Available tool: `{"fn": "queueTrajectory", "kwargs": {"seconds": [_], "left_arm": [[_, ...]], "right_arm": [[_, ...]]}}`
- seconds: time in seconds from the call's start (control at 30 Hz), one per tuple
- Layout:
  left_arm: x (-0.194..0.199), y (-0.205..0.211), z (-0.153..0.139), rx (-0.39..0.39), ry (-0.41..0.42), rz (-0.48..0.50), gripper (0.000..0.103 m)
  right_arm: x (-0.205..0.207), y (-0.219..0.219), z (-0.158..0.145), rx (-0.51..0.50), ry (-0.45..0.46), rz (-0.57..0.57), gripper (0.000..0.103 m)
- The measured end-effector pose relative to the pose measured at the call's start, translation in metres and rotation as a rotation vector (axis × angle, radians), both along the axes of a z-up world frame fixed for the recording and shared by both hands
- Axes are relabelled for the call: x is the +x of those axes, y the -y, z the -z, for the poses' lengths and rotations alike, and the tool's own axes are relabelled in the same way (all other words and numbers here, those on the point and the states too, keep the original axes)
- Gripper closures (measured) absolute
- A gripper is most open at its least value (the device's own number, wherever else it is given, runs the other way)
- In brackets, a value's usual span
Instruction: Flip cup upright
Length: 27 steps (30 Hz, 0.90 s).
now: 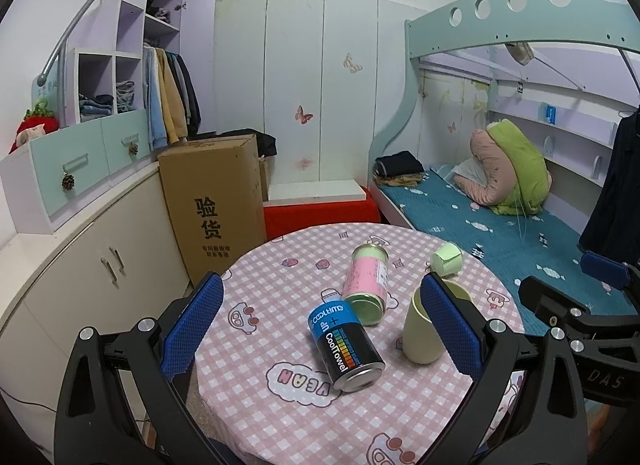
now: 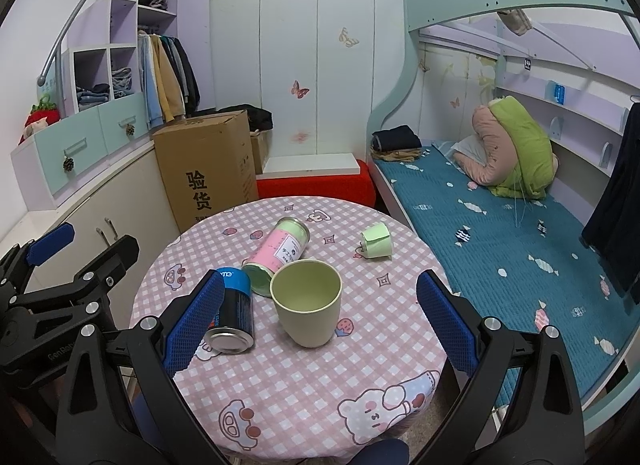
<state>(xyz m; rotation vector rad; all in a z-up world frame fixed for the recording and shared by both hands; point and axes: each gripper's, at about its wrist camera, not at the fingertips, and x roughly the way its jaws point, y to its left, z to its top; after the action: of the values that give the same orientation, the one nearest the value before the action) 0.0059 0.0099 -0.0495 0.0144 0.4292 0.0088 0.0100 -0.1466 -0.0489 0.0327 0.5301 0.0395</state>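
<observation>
While both claws hang over the near edge of the round desk (image 2: 304,397), the pale green cup (image 2: 307,301) stands upright on the pink checked cloth, mouth up and empty. It serves as the landmark for everything else. Just to its left lies a blue-and-black can (image 2: 234,311) on its side, metal end facing the right wrist camera, its body close to the cup but apart from it. Behind the cup and a little left, a pink-and-green tin (image 2: 278,257) also lies on its side, its open end near the cup's rim. Farther back and to the right of the cup, well apart from it, a small light green paper box (image 2: 376,240) is tipped over.

The right claw (image 2: 320,327) is spread wide — the cup sits between its blue pads without touching either, and it holds nothing. The left claw (image 1: 320,329) is likewise wide apart and empty; from its own camera the can lies between its pads and the cup stands partly behind the right-hand pad (image 1: 450,325). Beyond the cup, past the desk's far edge, are a cardboard box (image 2: 208,169) and a bed (image 2: 500,233) with a teal cover.
</observation>
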Motion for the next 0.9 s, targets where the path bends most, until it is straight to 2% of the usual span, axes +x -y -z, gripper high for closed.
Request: {"fn": "queueTrajectory", "kwargs": {"seconds": [0.9], "left_arm": [[0.0032,0.0054,0.0026,-0.002,-0.04,0.017,0.008]], "right_arm": [[-0.0006,-0.0004,0.0001,-0.002,0.0,0.001,0.006]]}}
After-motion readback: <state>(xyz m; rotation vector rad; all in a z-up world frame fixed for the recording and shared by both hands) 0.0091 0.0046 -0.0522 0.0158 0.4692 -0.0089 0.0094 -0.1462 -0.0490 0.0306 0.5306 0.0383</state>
